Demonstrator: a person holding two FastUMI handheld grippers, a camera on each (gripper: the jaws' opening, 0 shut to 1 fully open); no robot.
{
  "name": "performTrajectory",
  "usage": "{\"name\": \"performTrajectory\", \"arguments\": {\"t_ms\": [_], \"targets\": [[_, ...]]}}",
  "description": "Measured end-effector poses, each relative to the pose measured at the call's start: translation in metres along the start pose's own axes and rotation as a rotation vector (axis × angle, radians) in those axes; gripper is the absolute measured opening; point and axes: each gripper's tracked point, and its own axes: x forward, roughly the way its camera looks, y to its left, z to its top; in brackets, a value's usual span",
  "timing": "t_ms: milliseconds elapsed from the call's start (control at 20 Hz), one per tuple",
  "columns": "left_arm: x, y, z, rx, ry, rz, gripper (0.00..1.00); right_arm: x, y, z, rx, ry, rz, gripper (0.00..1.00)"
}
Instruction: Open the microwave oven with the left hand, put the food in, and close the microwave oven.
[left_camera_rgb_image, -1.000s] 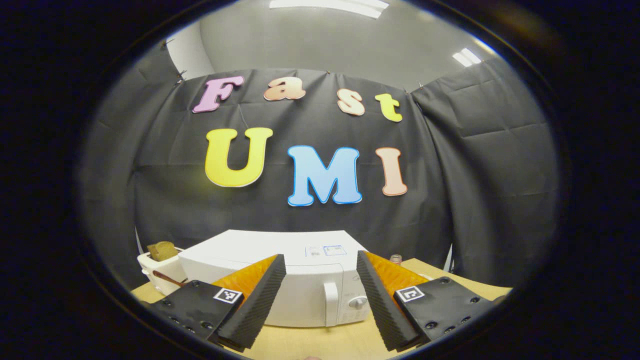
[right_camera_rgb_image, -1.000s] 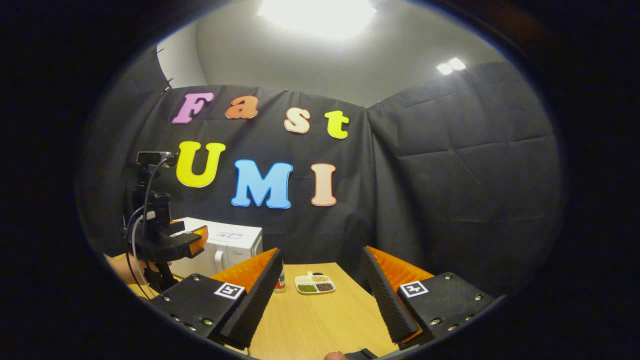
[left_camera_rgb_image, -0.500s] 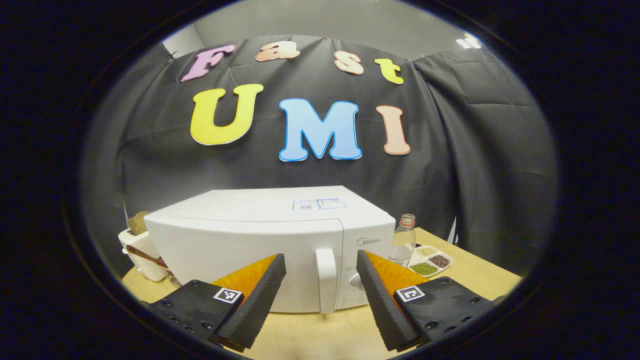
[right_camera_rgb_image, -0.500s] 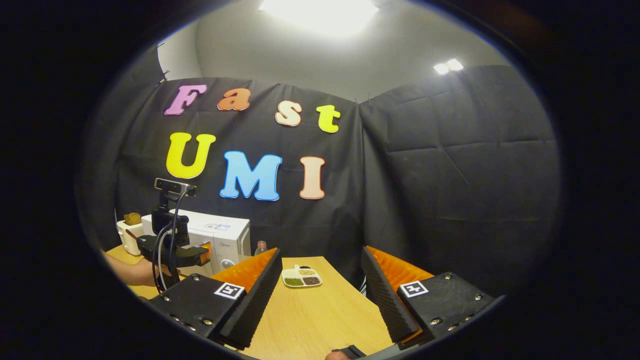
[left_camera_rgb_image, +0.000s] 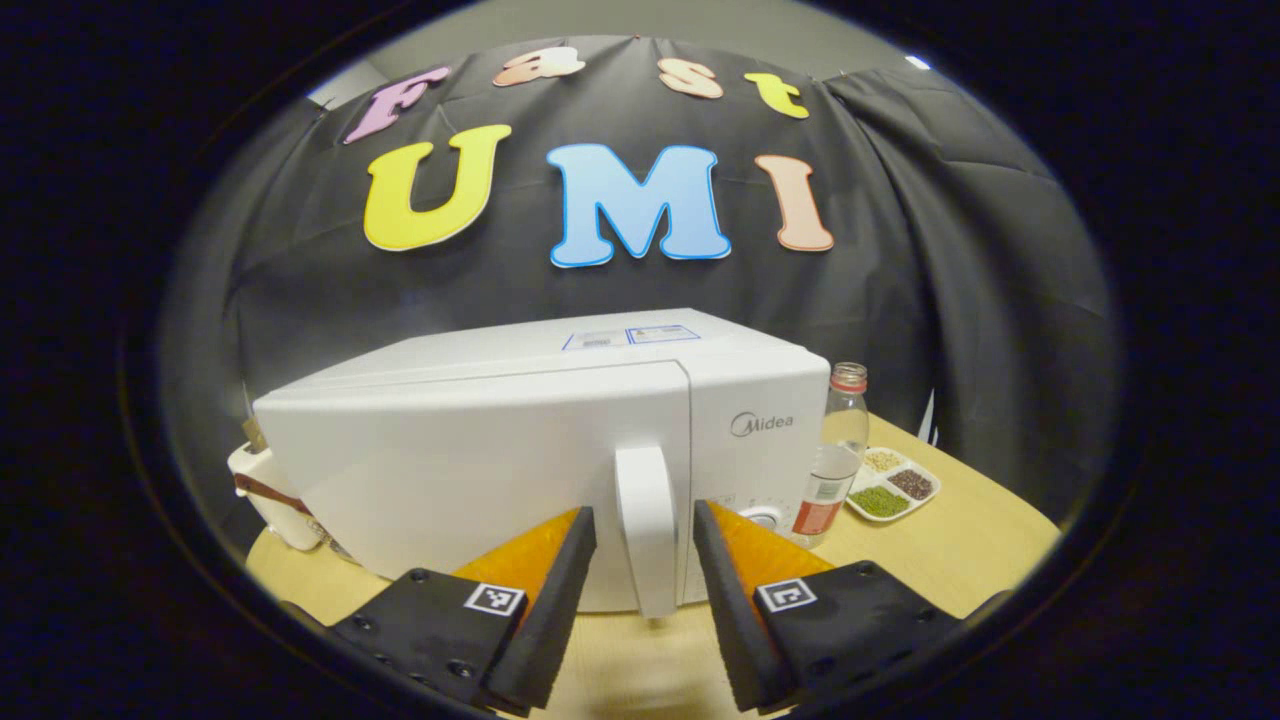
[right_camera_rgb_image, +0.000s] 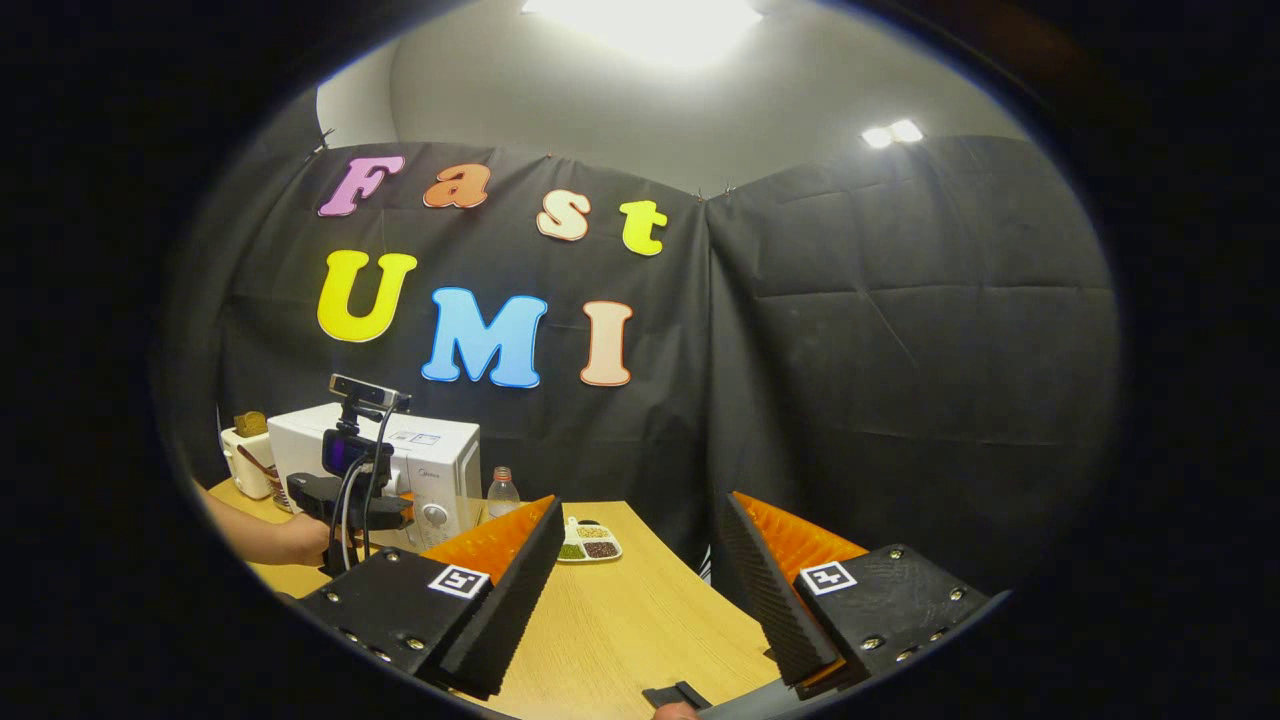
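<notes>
A white microwave (left_camera_rgb_image: 480, 470) stands on the wooden table (left_camera_rgb_image: 950, 560) with its door closed. Its vertical white handle (left_camera_rgb_image: 645, 540) lies between the fingers of my left gripper (left_camera_rgb_image: 640, 518), which is open, with a small gap on each side. A white divided dish of grains (left_camera_rgb_image: 890, 490) sits to the right of the microwave. In the right gripper view the microwave (right_camera_rgb_image: 440, 455) is far left, with the left gripper (right_camera_rgb_image: 365, 500) and a hand (right_camera_rgb_image: 290, 540) in front of it. My right gripper (right_camera_rgb_image: 642, 505) is open and empty above the table (right_camera_rgb_image: 620, 620).
A clear bottle with a red label (left_camera_rgb_image: 835, 450) stands between the microwave and the dish. A white toaster with a brown slice (left_camera_rgb_image: 270, 490) sits left of the microwave. Black cloth walls close off the back and right. The divided dish (right_camera_rgb_image: 590, 545) lies beyond my right gripper.
My left gripper has moved in to the microwave, and its fingers have narrowed around the door handle. The right gripper has stayed open and has barely shifted.
</notes>
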Motion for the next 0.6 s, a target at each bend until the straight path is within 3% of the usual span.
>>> {"name": "performTrajectory", "arguments": {"t_ms": [150, 200, 350, 600], "targets": [[0.0025, -0.0030, -0.0047, 0.015, 0.024, 0.008, 0.49, -0.0011, -0.0026, 0.0003, 0.000, -0.003, -0.004, 0.97], [0.0056, -0.0022, -0.0047, 0.019, 0.028, 0.015, 0.37, -0.0016, -0.0033, -0.0003, 0.000, -0.002, -0.003, 0.97], [0.0035, -0.0010, -0.0058, 0.016, 0.082, 0.026, 0.35, -0.0035, -0.0040, -0.0022, 0.004, 0.001, 0.006, 0.97], [0.0022, -0.0037, -0.0050, -0.018, 0.088, 0.037, 0.19, -0.0030, -0.0088, -0.0036, 0.005, -0.005, 0.015, 0.97]]}}
